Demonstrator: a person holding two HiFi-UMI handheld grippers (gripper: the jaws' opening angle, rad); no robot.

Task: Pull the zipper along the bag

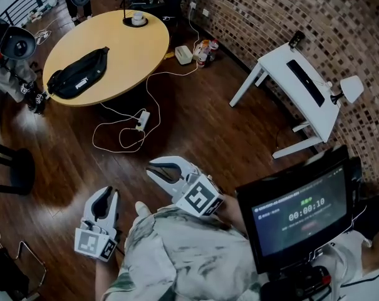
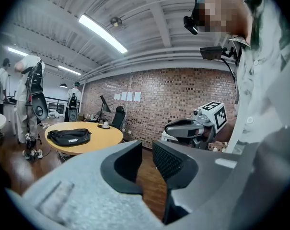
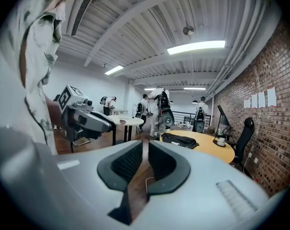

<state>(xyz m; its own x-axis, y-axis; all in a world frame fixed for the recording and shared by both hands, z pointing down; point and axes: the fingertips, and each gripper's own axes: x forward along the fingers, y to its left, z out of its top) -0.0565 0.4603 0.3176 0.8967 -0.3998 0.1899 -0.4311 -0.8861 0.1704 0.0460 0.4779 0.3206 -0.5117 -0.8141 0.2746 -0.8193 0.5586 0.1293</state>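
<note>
A black waist bag [image 1: 76,74] lies on the round yellow table [image 1: 136,49] at the far upper left, several steps from me. Both grippers hang low by my body over the wooden floor, far from the bag. My left gripper [image 1: 105,199] is shut, with only a thin slit between its jaws and nothing in it. My right gripper [image 1: 161,168] is likewise shut and empty. In the left gripper view, the left gripper [image 2: 147,150] points toward the bag [image 2: 68,137], with the right gripper [image 2: 183,127] alongside. Past the right gripper [image 3: 145,147] in its own view lies the bag [image 3: 180,140].
A power strip [image 1: 142,119] and a looping white cable lie on the floor between me and the table. A white desk [image 1: 302,86] stands by the brick wall on the right. A screen with a timer [image 1: 299,215] is near my right side. People stand beyond the table.
</note>
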